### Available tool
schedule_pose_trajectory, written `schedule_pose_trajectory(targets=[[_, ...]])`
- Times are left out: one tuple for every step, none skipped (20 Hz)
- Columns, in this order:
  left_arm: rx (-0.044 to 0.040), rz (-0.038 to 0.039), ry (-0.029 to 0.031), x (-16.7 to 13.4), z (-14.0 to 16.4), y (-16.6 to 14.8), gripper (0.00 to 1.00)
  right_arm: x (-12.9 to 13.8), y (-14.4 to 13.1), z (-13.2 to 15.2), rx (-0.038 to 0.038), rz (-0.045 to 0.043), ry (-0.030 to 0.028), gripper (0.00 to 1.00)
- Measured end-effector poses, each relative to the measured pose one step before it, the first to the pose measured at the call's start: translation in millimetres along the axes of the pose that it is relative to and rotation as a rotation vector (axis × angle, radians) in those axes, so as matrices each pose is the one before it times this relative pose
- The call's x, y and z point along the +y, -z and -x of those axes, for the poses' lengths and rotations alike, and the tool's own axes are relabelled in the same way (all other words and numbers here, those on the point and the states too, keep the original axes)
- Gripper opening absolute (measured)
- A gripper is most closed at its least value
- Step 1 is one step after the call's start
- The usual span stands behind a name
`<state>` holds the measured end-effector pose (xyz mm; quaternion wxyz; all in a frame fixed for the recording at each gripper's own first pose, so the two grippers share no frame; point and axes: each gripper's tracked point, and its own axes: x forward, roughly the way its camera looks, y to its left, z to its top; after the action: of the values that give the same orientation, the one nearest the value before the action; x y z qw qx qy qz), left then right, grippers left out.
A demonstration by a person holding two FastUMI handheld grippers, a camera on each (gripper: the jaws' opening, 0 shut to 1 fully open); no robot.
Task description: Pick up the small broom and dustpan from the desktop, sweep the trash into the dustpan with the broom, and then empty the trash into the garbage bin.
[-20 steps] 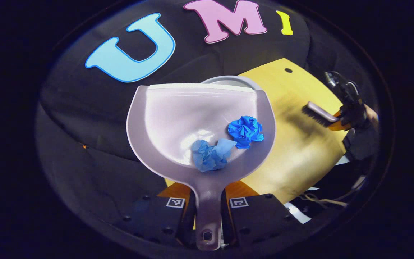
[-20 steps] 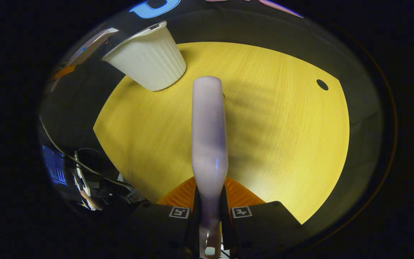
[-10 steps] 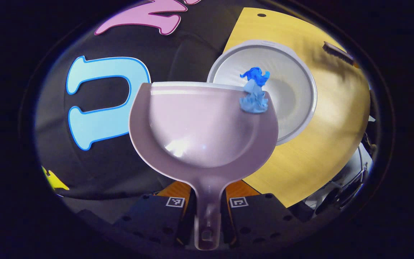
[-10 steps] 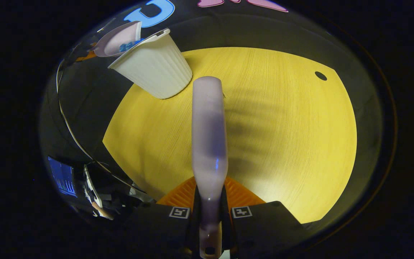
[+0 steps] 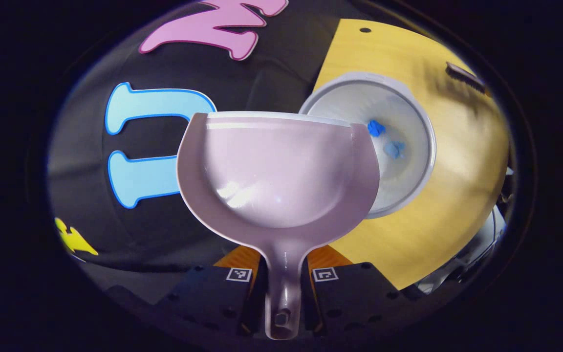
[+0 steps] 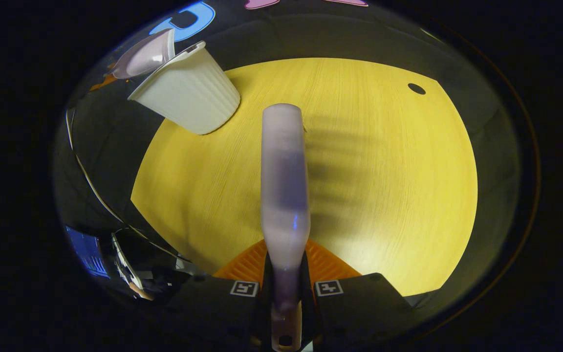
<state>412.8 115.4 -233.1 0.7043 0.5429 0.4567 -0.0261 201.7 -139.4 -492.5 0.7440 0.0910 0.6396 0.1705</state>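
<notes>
My left gripper (image 5: 282,281) is shut on the handle of the pale lilac dustpan (image 5: 276,171), which is tipped over the rim of the white garbage bin (image 5: 421,161). The pan's bowl is bare. Two crumpled blue paper scraps (image 5: 384,139) lie inside the bin. In the right gripper view my right gripper (image 6: 285,288) is shut on the lilac handle of the small broom (image 6: 284,186), held above the yellow desktop (image 6: 384,195). The ribbed bin (image 6: 186,90) stands at the far left there, with the dustpan (image 6: 144,56) tilted at its rim. The broom's bristles (image 5: 465,78) show far right in the left gripper view.
The bin stands near the desktop's left corner, next to the black cloth wall. A small round hole (image 6: 416,89) sits in the desktop at the far right. Cables and a blue-lit screen (image 6: 88,252) lie beyond the table's near-left edge.
The dustpan tipped forward over the bin and both blue scraps slid off its lip into the bin. The broom stayed held above the desktop, drifting only slightly.
</notes>
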Motion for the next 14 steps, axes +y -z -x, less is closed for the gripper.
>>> schedule_pose_trajectory(targets=[[-0.04401,0.07416,0.02893,-9.0,2.34,-4.84,0.29,-0.6,-0.92,4.26,-0.00352,-0.00595,0.00355,0.28],[-0.05012,0.09758,0.03021,-13.61,0.06,-7.79,0.29,-1.17,-3.4,2.33,-0.01046,0.00025,0.00662,0.28],[-0.06416,0.09396,0.05043,-21.03,-0.66,-9.38,0.28,-2.29,-1.12,1.4,-0.00457,-0.00018,0.00905,0.28],[-0.05446,0.10056,0.05808,-30.79,-1.64,-8.87,0.29,-2.33,-1.51,1.29,0.00094,-0.00427,0.0071,0.28],[-0.05639,0.08149,0.06077,-29.55,-0.12,-9.41,0.27,-1.81,-2.38,3.61,-0.00375,-0.00668,0.00762,0.28],[-0.04565,0.0797,0.05337,-26.5,-5.14,-5.95,0.27,-0.32,-4.54,1.46,-0.01252,-0.01068,0.00424,0.28],[-0.03662,0.0674,0.05851,-32.48,5.02,-1.25,0.29,-1.05,-2.75,4.13,-0.00824,-0.01176,0.00332,0.28],[-0.02343,0.04724,0.04718,-21.63,-0.17,-3.67,0.29,-1.72,-3.25,1.97,-0.0051,-0.00939,0.00715,0.28],[-0.01589,0.05372,0.0579,-28.86,-3.83,0.16,0.29,-2.23,-3.17,1.36,-0.00658,-0.00979,0.01604,0.28],[0.00416,0.03122,0.03107,-15.49,-4.08,2.29,0.29,-0.85,-2.56,0.9,-0.00741,-0.00477,0.00833,0.28],[0.00826,0.0331,0.03218,-24.98,-2.94,13.11,0.29,0.79,-0.13,-0.39,-0.00573,-0.009,0.00477,0.28],[0.01769,0.01467,0.0273,-18.29,-3.58,13.31,0.29,-0.39,-0.15,-0.44,-0.00132,-0.00808,0.00258,0.28],[0.01765,0.01376,0.01675,-14.86,-8.34,15.66,0.29,-1.87,0.89,0.72,0.00466,-0.00153,0.00973,0.28],[0.01556,0.00582,0.0162,-12.09,-7.22,12.78,0.29,-2.0,1.55,-1.58,0.00394,0.00397,0.01395,0.28]])
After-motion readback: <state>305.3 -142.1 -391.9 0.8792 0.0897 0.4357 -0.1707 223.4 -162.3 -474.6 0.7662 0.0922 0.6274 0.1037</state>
